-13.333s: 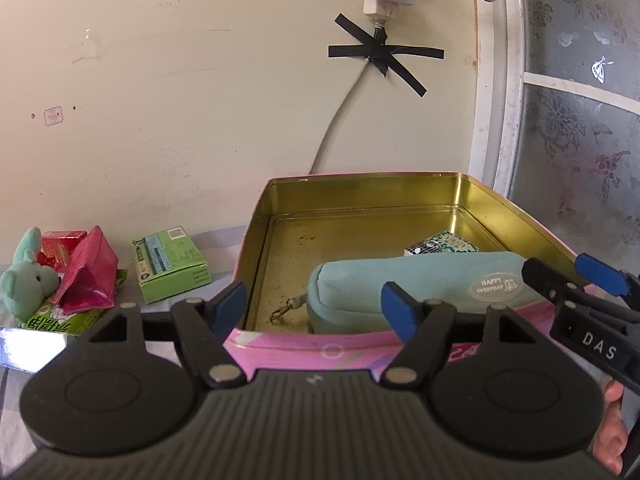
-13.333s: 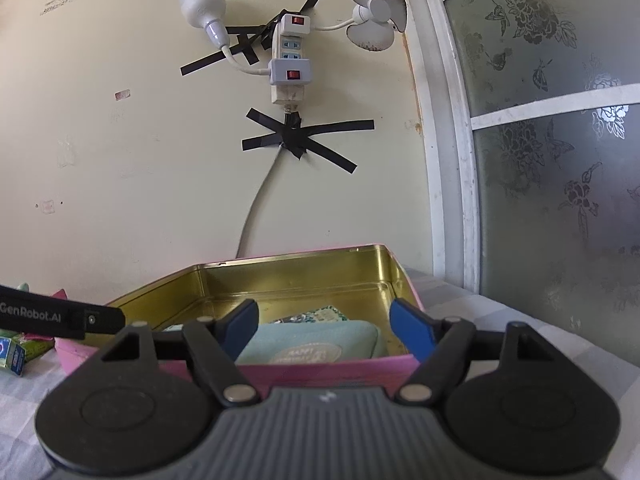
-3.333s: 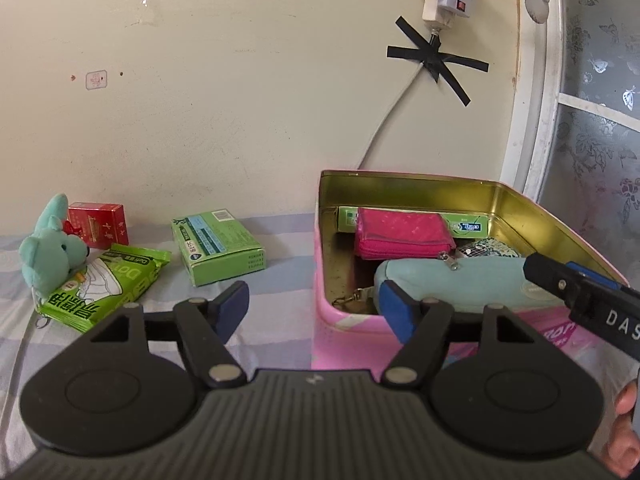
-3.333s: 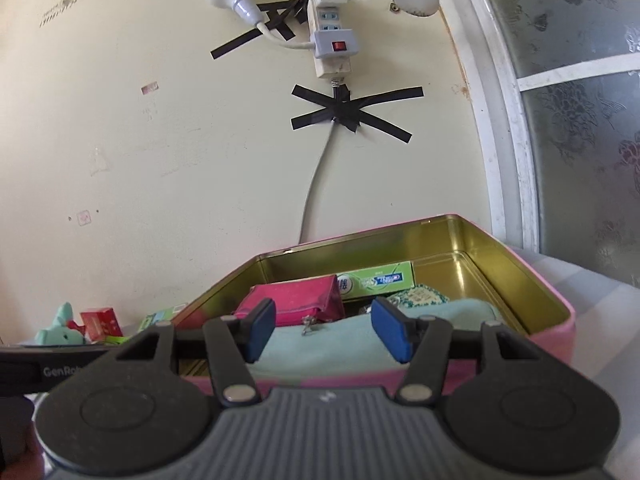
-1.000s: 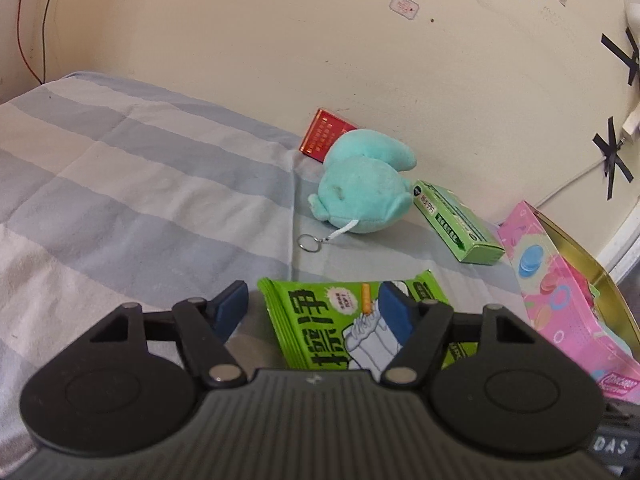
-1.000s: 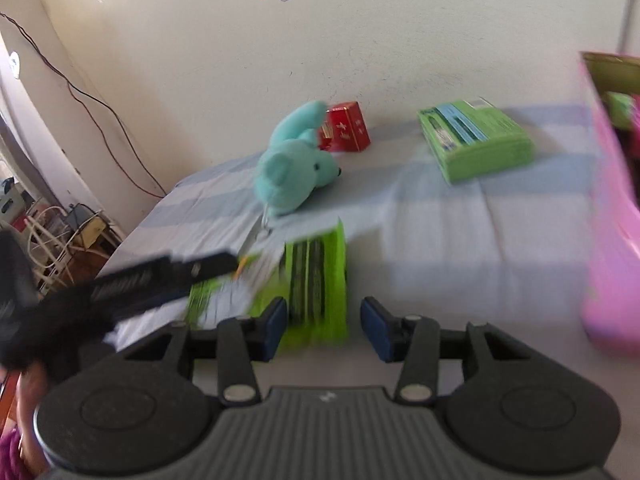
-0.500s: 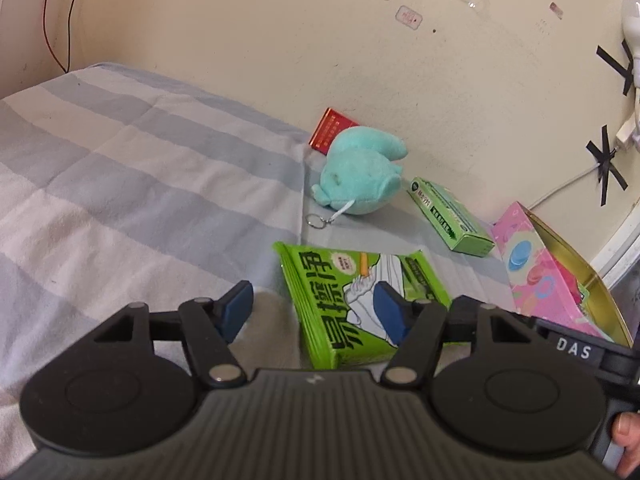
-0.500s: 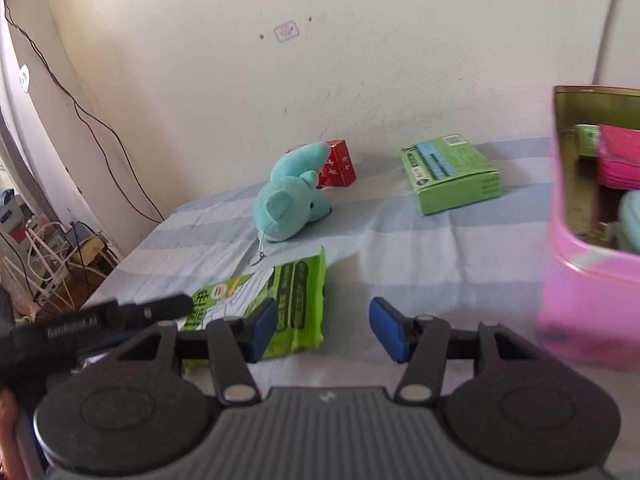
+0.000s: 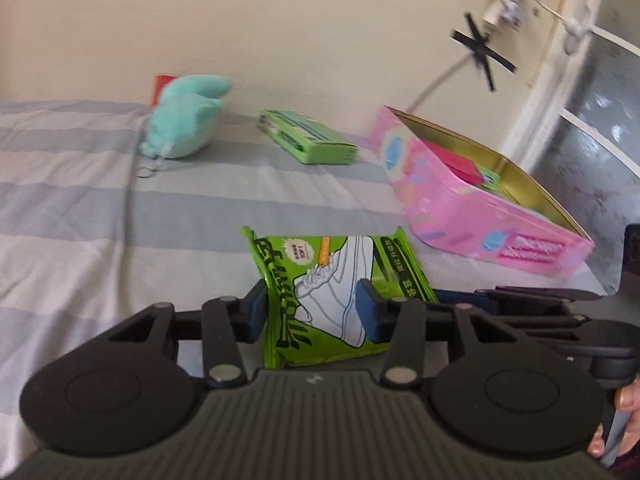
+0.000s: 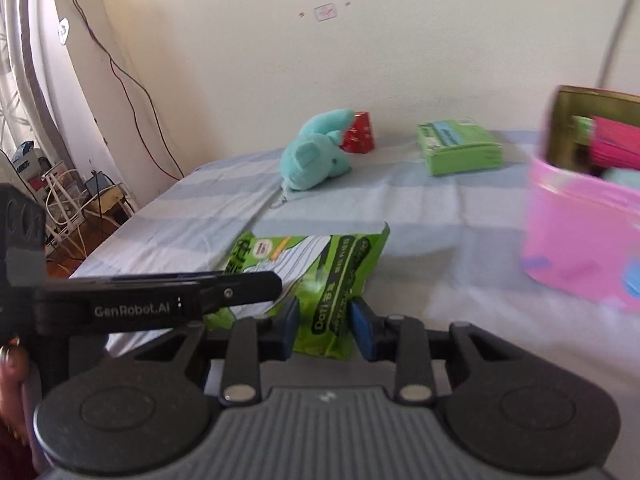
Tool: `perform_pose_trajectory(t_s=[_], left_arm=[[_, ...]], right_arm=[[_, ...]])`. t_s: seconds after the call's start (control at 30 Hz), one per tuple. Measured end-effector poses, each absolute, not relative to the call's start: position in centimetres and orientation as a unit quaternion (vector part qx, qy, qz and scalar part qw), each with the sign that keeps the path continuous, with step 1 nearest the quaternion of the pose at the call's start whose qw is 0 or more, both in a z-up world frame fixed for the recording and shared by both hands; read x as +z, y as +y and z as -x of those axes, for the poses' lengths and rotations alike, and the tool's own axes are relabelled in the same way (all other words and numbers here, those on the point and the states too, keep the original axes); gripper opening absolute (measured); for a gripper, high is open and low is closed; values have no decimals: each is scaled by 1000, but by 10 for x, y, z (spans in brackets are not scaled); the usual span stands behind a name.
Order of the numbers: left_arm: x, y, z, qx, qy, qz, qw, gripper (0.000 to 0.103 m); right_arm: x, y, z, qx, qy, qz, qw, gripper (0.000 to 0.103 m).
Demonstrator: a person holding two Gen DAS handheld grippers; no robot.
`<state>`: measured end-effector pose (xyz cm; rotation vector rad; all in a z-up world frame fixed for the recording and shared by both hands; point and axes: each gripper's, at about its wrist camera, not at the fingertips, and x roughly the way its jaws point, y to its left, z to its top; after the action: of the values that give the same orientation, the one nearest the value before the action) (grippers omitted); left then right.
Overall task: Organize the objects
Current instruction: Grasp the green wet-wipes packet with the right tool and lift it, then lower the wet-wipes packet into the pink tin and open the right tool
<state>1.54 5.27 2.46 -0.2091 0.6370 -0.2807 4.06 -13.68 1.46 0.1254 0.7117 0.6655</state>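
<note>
your right wrist view gives you the only crisp lettering: "genrobot.ai" in white along the black side of the left gripper (image 10: 240, 292), which crosses the frame from the left, and "dati" on the near edge of the green packet (image 10: 316, 276). from the left wrist view the green packet (image 9: 336, 292) shows a white sneaker drawing, an orange stripe and bold black characters too distorted to read.

the packet lies flat on the striped bedsheet (image 9: 80, 208), its long axis running away from you toward the wall. your left gripper (image 9: 312, 312) has its blue pads on either side of the near end, fingers spread and not visibly pressing; your right gripper (image 10: 324, 328) brackets the packet's near right corner the same way, parted, with small gaps showing.

only the left view shows the power strip and the black tape cross (image 9: 480, 48) on the wall, and the pink tin (image 9: 480, 216) at full length with its gold interior and a pink pouch inside. only the right view shows the red cable down the wall, the clutter on the floor at left, and the small red box (image 10: 358, 134) clearly beside the teal plush (image 10: 316, 156). both show the green carton (image 10: 460, 148) between the plush and the tin.
</note>
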Motion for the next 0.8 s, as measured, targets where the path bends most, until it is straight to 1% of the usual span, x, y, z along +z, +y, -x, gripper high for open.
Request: perform_pose_trajectory(t_s=[0.13,0.23,0.3,0.43,0.53,0.6,0.7,0.8], left_arm=[[23,-6,-9,-207,308,46,927,49],[31,-39,-10,-244,301,31,922,49],[44,-57,-9,-261,274,19,925,49],[81,-90,-23,-287,219,11,932,49],[97,-123,-43,-295,193,-7,936,48],[99,-147,-62,-291,195,-11,937,47],[95,-174,-96,-293,225,-2,929,46],[87,-195,-119,-283,236,-1,930,46]], right_arm=[[9,-196,-3,271,328,-83,901,29],[9,-231,19,231,312,-99,916,28],[18,-246,31,206,284,-95,932,28],[48,-278,40,168,202,-88,961,28],[64,-296,27,129,152,-68,978,28],[68,-309,10,101,141,-67,983,28],[63,-337,-22,76,151,-93,981,27],[50,-356,-54,64,168,-101,979,26]])
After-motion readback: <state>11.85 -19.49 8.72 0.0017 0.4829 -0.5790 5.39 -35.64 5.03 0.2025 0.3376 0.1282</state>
